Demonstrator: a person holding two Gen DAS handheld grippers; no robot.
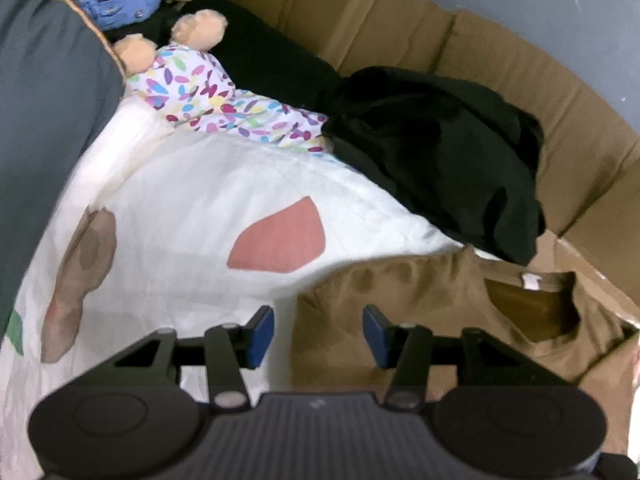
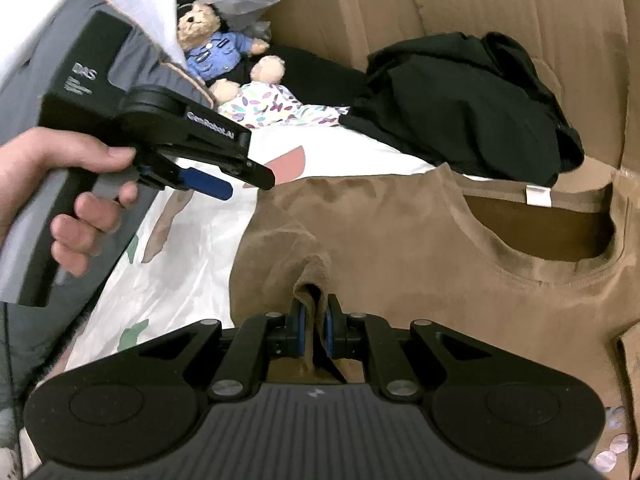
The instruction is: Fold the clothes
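Bedsheet (image 1: 192, 200): white with pink and brown patches, spread under everything.
Cardboard (image 1: 500, 48): flattened boxes along the far and right side.
Brown T-shirt (image 2: 420, 248): lies flat at the near right, neckline toward the cardboard.
Black garment (image 2: 472, 104): crumpled heap just beyond the T-shirt.
Teddy bear (image 2: 208, 40): blue uniform, far left.
Left gripper (image 1: 319, 334): released, hanging over the T-shirt's left edge.
Right gripper (image 2: 314, 330): clenched on a pinched fold of the T-shirt.
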